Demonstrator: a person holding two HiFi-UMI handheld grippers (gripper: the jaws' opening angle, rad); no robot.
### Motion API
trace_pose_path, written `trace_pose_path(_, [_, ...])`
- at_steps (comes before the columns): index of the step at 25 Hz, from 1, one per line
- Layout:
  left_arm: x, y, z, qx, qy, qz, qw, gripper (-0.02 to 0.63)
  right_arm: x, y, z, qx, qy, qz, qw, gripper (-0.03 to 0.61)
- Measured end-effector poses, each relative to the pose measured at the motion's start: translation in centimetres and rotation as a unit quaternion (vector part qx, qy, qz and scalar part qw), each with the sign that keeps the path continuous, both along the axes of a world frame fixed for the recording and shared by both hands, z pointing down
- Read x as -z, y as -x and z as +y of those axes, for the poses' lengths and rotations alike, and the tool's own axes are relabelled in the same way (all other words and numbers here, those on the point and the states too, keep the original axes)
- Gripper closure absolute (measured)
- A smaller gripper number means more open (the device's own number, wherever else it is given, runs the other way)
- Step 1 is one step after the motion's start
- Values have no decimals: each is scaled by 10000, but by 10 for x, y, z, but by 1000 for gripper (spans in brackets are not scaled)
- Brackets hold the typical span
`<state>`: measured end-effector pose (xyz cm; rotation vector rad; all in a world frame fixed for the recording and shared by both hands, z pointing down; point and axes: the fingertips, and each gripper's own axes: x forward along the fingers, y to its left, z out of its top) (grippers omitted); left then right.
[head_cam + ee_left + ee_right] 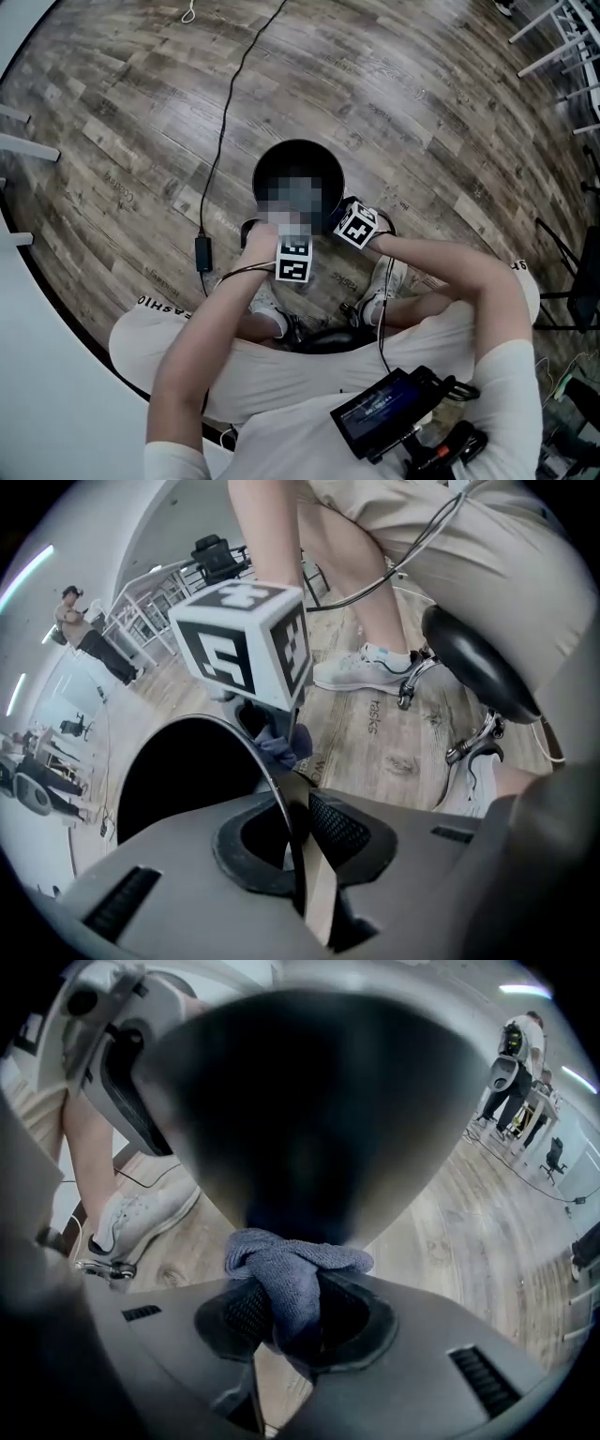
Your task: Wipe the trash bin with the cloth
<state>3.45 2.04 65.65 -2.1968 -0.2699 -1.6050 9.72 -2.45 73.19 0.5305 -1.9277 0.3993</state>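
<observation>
Trash bin (309,1101) rim is pinched in left gripper (295,832) jaws at six o'clock. Cloth (295,1269), clamped in right gripper (286,1312) jaws, is best kept pressed flat to the wall.

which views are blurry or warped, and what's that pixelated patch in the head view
Head view: fisheye bends the floor planks; the mosaic patch over the trash bin mouth was added afterwards. Right gripper view: the bin looms dark and soft, while the cloth is sharp. Left gripper view: dark fisheye corners, bin rim crisp.

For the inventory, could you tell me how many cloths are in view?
1: the cloth is clamped in the right gripper, against the trash bin; more may be hidden inside it.
</observation>
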Motion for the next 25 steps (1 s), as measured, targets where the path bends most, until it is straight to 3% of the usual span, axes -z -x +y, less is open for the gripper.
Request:
trace_pose_path(6, [0,-11,-3,270,22,129,9995,555,-71,-11,-10,153,-97,402,9990,472])
trace_pose_path(12, [0,-13,-2,383,282,321,9984,558,-116,-6,0,-66,431,383,9983,472])
trace_pose_path(17, [1,-9,-1,247,273,269,9990,555,-85,-7,9,126,420,351,9984,472])
trace_pose_path(21, [10,-2,-8,332,394,328,9981,497,-28,-7,15,42,473,46,9989,472])
trace_pose_path(25, [13,21,-10,22,370,-15,9993,477,38,-2,15,-220,412,-377,9982,472])
